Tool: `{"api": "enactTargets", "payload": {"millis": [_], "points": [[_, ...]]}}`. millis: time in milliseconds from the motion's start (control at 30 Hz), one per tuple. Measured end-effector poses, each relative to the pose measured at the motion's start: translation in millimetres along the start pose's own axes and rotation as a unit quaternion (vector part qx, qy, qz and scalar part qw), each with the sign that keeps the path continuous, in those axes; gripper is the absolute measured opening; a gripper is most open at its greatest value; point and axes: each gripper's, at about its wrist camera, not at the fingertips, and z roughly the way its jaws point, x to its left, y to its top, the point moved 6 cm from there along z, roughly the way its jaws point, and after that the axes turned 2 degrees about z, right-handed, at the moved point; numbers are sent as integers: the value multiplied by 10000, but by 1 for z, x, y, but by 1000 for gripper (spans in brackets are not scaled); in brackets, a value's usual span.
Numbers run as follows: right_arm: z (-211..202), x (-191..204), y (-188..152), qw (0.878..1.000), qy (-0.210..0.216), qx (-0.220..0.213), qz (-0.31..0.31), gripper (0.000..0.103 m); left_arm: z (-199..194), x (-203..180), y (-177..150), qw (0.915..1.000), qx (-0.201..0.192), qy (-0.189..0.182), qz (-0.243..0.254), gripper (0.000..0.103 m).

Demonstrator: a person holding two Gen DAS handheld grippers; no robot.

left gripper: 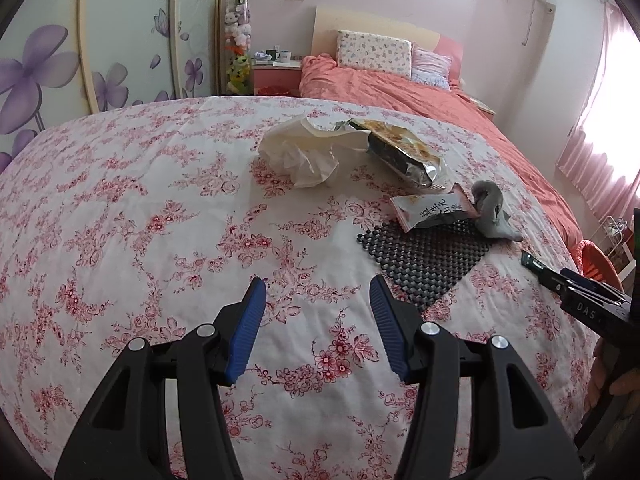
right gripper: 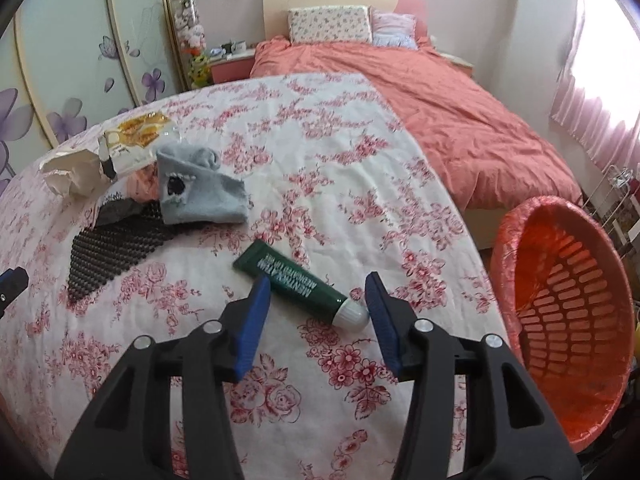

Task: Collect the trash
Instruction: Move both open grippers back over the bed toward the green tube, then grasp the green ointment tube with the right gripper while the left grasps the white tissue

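White cloth (right gripper: 320, 152) printed with pink-red flowers, under a dark green tube (right gripper: 298, 280) with white lettering and a white cap, a grey sock (right gripper: 200, 196), a black woven mat (right gripper: 116, 248), cream crumpled paper (left gripper: 300, 152) and a silver snack bag (left gripper: 404, 156), beside an orange-red slotted basket (right gripper: 568, 320).

Left gripper (left gripper: 318, 294) fingers apart over floral cloth (left gripper: 160, 208) — wrappers (left gripper: 404, 152) beyond.

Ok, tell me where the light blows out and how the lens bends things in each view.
Left wrist view: the pink curtains at the right edge are washed out by window light, and the floral tablecloth bulges into a dome. Right wrist view: glare whitens the upper right corner, and the orange basket is stretched.
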Motion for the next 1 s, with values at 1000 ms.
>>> {"api": "enactTargets", "payload": {"millis": [1000], "points": [[-6, 21, -7, 9992, 237, 26, -332, 19, 4, -28, 1, 9997, 64, -186, 122, 54]]}}
